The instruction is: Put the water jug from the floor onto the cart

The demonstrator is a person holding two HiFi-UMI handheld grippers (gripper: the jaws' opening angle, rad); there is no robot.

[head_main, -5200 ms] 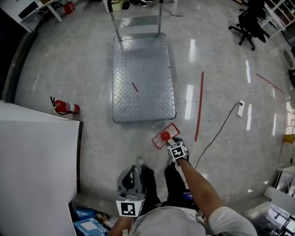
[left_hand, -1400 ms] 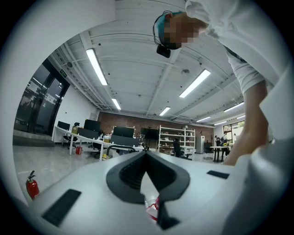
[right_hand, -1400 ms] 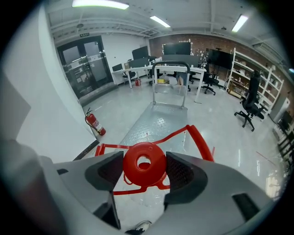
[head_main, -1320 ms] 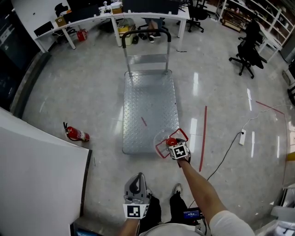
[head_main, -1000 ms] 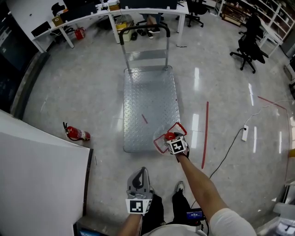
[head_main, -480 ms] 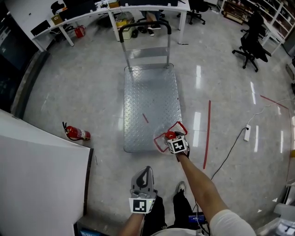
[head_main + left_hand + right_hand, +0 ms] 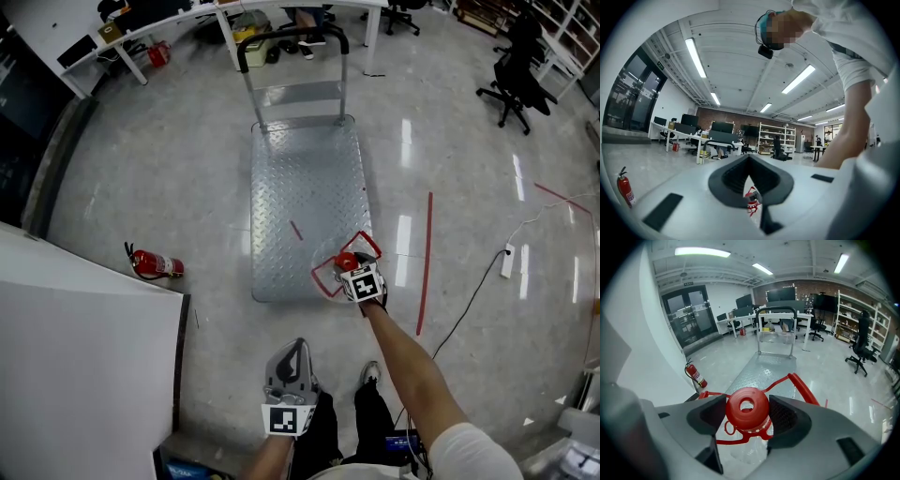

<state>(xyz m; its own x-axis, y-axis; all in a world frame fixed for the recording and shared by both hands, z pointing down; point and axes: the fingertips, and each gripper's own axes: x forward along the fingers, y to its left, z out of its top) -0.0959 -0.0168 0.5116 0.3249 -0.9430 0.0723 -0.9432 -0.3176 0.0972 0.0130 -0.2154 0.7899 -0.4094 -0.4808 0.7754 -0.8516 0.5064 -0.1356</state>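
R gripper (image 7: 747,416) is clamped on the red cap (image 7: 746,403) of the jug (image 7: 328,277). Jug's off the floor (image 7: 141,169) now, hanging over the cart's (image 7: 300,178) near right corner; a few secs ago it sat beside it. Not set down yet, I reckon. L gripper (image 7: 297,346) is closed, empty, idle.

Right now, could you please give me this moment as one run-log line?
right gripper: shut on water jug cap | water jug: at cart near-right corner | left gripper: shut, empty
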